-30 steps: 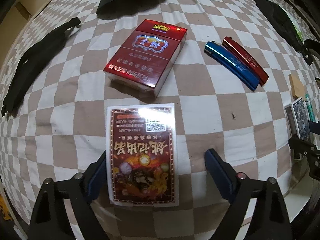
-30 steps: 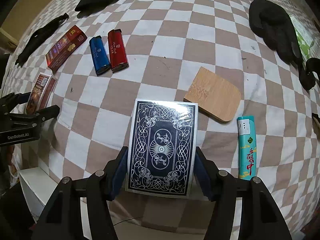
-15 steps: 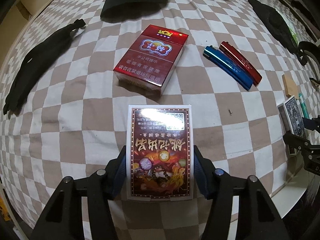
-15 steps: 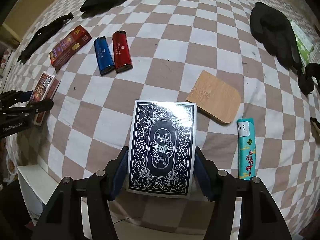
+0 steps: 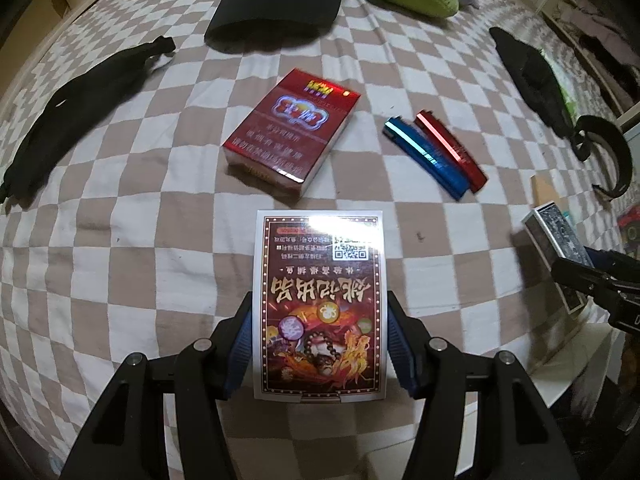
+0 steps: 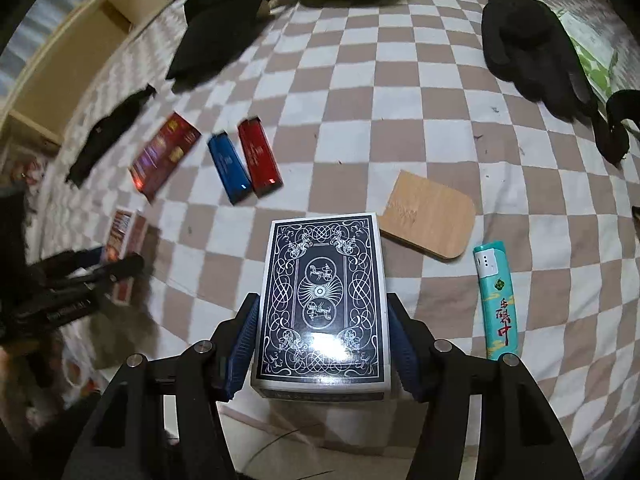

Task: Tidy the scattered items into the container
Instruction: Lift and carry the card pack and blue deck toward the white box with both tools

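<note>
Left gripper (image 5: 320, 340) clamped on glossy rectangular red card pack (image 5: 320, 304), right gripper (image 6: 320, 344) on glossy patterned navy card box (image 6: 322, 304).

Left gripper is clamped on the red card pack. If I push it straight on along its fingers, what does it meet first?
Probably the checkered bedcover just past the red card pack that the left gripper holds; the red cigarette box lies further ahead. Depth is hard to judge.
</note>
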A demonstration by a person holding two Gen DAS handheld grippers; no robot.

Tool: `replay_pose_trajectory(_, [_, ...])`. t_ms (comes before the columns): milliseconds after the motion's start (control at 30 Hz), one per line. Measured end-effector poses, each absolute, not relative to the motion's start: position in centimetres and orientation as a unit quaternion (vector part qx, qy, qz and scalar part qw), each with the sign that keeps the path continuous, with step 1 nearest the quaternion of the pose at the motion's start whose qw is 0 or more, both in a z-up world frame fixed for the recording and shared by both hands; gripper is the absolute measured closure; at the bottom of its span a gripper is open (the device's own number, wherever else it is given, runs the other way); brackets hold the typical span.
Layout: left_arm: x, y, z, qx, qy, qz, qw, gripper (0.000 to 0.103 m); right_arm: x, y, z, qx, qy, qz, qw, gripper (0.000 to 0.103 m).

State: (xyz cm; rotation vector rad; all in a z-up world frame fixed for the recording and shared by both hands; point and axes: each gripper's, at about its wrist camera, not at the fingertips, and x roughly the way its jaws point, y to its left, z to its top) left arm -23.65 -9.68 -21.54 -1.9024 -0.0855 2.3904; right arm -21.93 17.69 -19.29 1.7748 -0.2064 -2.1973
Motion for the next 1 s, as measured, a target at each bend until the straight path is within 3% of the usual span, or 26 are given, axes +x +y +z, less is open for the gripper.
replay_pose_trajectory(267, [-19.6,-4.3,-17.7,-0.605,-0.043,0.793,0.057,0.044,-19.4,20.7,-17.0,0.604,-0.123,-0.769,0.168,0.042])
replay_pose_trajectory(1000, [-14.8,-3.5,-7.9,-0.500,-0.069,0.854,0.123,0.044,-16.4,23.9,-8.3,0.510,-0.253,-0.787,0.237,0.042])
